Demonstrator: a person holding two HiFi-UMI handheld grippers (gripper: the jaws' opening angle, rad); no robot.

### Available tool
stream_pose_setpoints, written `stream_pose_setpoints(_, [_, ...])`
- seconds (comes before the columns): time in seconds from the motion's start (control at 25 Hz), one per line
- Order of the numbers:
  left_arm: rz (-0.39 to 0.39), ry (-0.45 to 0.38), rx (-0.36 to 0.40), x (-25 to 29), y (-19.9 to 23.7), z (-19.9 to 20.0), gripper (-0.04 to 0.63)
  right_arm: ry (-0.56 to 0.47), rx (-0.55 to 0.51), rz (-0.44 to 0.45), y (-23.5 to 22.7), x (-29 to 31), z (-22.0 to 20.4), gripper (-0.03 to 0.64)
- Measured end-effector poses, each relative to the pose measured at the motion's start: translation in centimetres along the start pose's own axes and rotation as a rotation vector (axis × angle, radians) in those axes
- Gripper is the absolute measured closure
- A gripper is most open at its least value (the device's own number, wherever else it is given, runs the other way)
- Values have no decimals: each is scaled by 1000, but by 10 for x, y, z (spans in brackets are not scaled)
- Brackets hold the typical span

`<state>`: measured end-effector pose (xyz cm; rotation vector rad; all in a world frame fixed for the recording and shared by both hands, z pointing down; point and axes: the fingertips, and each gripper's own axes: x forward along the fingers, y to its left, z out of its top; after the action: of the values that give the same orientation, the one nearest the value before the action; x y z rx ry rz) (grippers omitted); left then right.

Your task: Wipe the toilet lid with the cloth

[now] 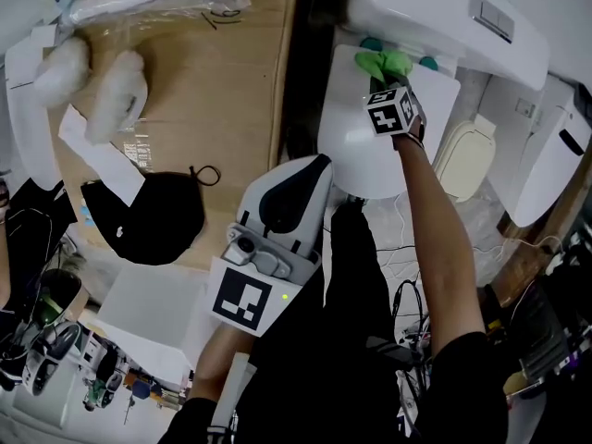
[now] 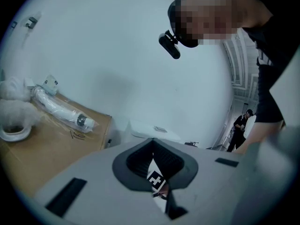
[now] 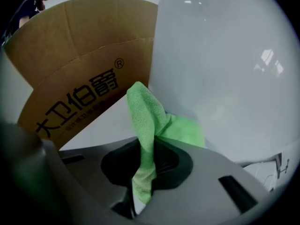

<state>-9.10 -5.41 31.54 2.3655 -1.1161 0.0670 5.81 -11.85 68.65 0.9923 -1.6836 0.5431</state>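
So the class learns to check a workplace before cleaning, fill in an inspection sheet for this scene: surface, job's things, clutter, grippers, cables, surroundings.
Surface: white glossy toilet lid, closed, no dirt visible.
Job's things: green microfibre cloth, bunched at the lid's rear by the white cistern.
Clutter: black fabric item and plastic-wrapped white parts on the brown cardboard box.
Grippers: right gripper jaws shut on the cloth; left gripper jaws together, empty, off the lid.
Cables: thin cables loose near the lid's front.
Surroundings: spare white toilet seats to the right; a person standing far off.
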Motion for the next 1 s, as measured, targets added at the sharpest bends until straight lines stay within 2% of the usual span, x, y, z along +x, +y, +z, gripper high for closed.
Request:
stream_pose_setpoints(0.08, [-7, 8, 2, -1, 0, -1, 594, 1, -51, -8, 5, 1, 0, 566])
stream_pose_setpoints(0.2, [-12, 13, 2, -3, -1, -2, 594, 12, -184, -11, 13, 2, -2, 566])
stream_pose_setpoints(0.52, [19, -5, 3, -12, 1, -3, 594, 30, -454, 45, 47, -2, -20, 566])
stream_pose_setpoints(0.84, [43, -14, -1, -19, -5, -7, 594, 62, -583, 116, 102, -16, -66, 566])
stream_pose_setpoints(1.0, [48, -14, 0, -22, -11, -11, 594, 83, -614, 149, 128, -26, -92, 566])
